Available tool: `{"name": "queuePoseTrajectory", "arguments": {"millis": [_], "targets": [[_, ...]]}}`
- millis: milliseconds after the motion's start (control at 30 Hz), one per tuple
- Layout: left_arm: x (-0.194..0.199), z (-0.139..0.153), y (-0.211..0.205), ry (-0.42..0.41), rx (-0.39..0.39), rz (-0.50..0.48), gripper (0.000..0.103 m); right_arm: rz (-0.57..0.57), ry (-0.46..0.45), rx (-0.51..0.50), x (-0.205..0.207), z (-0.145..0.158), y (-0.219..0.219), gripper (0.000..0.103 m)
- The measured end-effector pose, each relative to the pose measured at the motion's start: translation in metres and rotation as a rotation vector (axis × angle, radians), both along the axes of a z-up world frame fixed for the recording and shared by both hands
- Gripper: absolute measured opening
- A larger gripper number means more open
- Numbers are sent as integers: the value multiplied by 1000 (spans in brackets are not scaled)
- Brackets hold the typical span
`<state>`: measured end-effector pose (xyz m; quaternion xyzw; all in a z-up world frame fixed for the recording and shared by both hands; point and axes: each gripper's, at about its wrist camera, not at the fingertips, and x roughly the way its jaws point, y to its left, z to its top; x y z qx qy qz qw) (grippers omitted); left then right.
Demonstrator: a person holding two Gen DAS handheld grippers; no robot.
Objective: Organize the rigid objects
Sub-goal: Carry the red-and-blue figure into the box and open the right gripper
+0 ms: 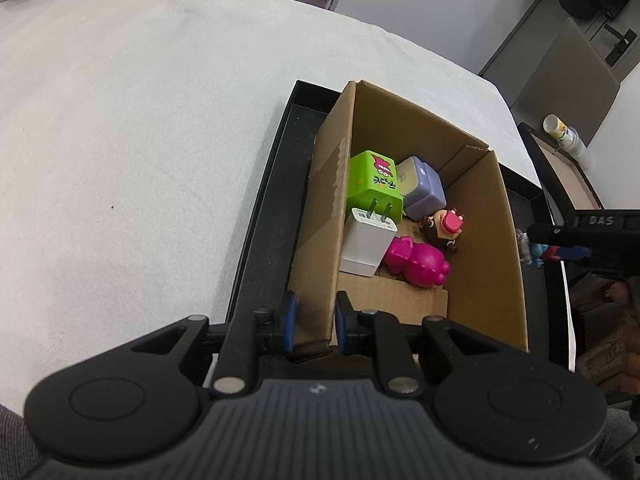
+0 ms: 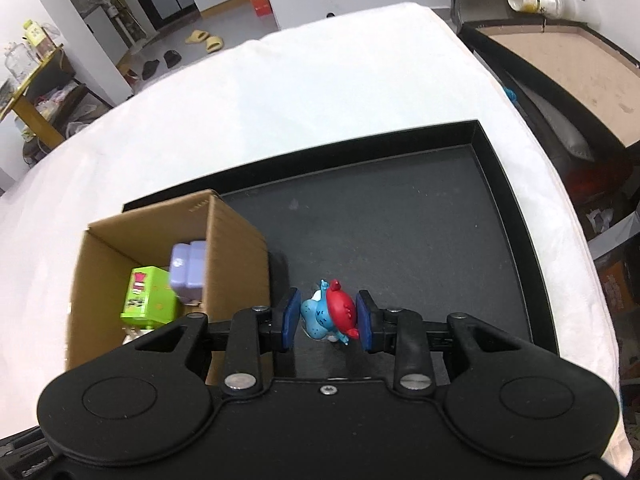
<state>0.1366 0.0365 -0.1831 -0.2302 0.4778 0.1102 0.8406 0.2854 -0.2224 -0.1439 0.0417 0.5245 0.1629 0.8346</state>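
A white cloth-covered table [image 2: 320,80] carries a shallow black tray [image 2: 400,220], whose far right corner lies near the table's right edge. At the tray's left end stands an open cardboard box [image 1: 480,240], its left wall running close along the tray's left rim. Inside the box, toward its left wall, a green charger [image 1: 370,188] with prongs lies against a white charger [image 1: 366,246]; a lavender charger [image 1: 424,192] sits just right of the green one. A magenta figurine [image 1: 420,262] lies touching the white charger, and a small brown figurine with a pink cap [image 1: 444,228] lies just beyond it.

The left gripper [image 1: 316,322] is clamped on the box's left wall at the near corner, one blue pad on each side of the cardboard. The right gripper [image 2: 328,318] is over the bare tray floor just right of the box, its jaws closed on a blue-and-red figurine [image 2: 330,312], both pads touching it.
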Motion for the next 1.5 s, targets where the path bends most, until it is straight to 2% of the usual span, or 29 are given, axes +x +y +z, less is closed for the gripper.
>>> {"name": "queuePoseTrajectory", "arguments": {"millis": [367,667,933,1233,1500], "targets": [[-1,2,0,-2,-1,0,18,39,-67,52,-7,44,16,30],[-2,3,0,-4,-5,0,18,98,-85,85,-11,59,41,30],[-2,4,1,-5,-9,-1,18,135,-68,97,-15,54,72,30],[-2,3,1,-5,-11,0,18,122,-44,109,-17,37,95,32],[-2,2,2,-3,-16,3,17,98,-26,115,-21,32,87,37]]}}
